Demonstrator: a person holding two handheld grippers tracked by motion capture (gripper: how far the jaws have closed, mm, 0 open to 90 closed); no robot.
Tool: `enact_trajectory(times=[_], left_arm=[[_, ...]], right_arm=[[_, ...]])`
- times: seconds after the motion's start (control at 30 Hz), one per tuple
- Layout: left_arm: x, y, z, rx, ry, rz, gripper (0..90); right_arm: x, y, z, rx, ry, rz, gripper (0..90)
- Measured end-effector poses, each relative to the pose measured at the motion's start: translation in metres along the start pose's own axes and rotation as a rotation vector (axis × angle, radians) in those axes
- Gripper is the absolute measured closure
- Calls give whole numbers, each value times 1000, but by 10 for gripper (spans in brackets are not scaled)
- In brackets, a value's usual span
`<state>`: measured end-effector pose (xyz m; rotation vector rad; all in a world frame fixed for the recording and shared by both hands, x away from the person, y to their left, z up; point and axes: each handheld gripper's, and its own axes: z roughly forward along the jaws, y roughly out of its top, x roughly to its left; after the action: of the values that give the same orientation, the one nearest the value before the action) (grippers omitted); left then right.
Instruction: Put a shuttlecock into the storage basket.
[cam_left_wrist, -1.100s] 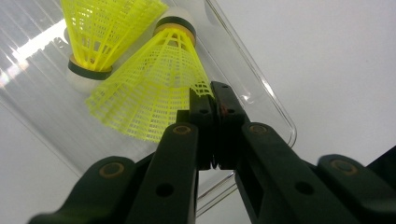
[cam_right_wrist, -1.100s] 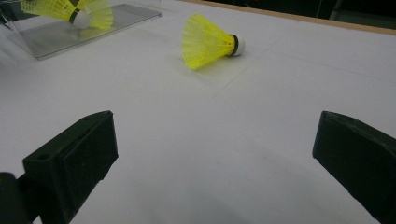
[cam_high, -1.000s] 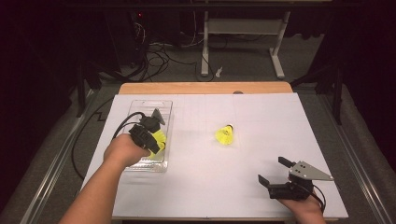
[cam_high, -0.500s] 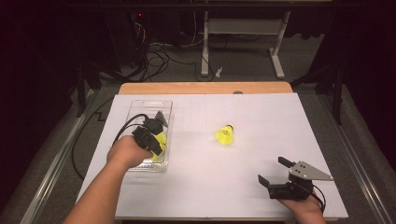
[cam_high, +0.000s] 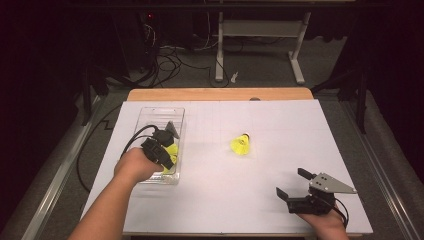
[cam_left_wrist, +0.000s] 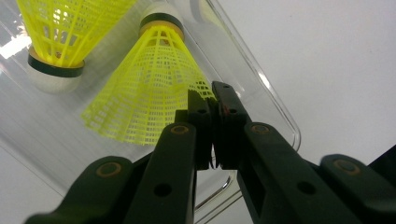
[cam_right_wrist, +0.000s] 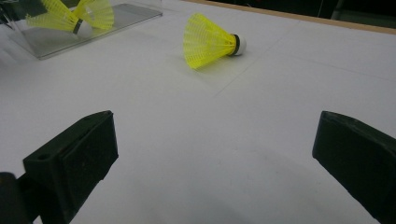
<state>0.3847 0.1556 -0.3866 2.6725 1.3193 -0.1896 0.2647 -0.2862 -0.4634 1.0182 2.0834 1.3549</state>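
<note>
The left gripper (cam_left_wrist: 212, 100) is positioned over the clear plastic tray (cam_high: 150, 117) at the left side of the worktop (cam_high: 280, 125). Its jaws are pressed together on the rim of the skirt of a yellow shuttlecock (cam_left_wrist: 144, 93), which lies inside the tray with its white cork end pointing away from the gripper. In the left gripper view, a second yellow shuttlecock (cam_left_wrist: 60, 32) lies just beside the first, also inside the tray, with its cork end pointing the opposite way. In the high view, the left hand (cam_high: 134, 165) is at the near end of the tray, and the gripper cable loops off the left edge of the worktop.

The right gripper (cam_high: 296, 183) is at the near right corner of the worktop, well apart from the tray. Its jaws stand wide apart with nothing between them. In the right gripper view, bare white worktop surface lies between the two jaws.

A third yellow shuttlecock (cam_high: 241, 144) lies on its side near the centre of the worktop, between the tray and the right gripper, touching neither. In the right gripper view, its skirt faces left and its cork end faces right.
</note>
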Motion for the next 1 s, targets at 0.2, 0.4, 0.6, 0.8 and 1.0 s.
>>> enact_trajectory(times=[0.2, 0.4, 0.6, 0.8, 1.0], left_arm=[[-1, -1, 2, 9, 0, 5, 856], [-2, -1, 1, 14, -8, 8, 822], [-2, -2, -2, 19, -14, 2, 777], [-2, -3, -3, 25, -16, 1, 731], [-2, -4, -5, 35, -14, -3, 674]], right_arm=[[1, 0, 1, 2, 0, -1, 8], [1, 0, 1, 2, 1, -1, 8], [0, 0, 0, 1, 1, 1, 8], [0, 0, 0, 1, 0, 0, 8], [1, 0, 0, 0, 0, -1, 8]])
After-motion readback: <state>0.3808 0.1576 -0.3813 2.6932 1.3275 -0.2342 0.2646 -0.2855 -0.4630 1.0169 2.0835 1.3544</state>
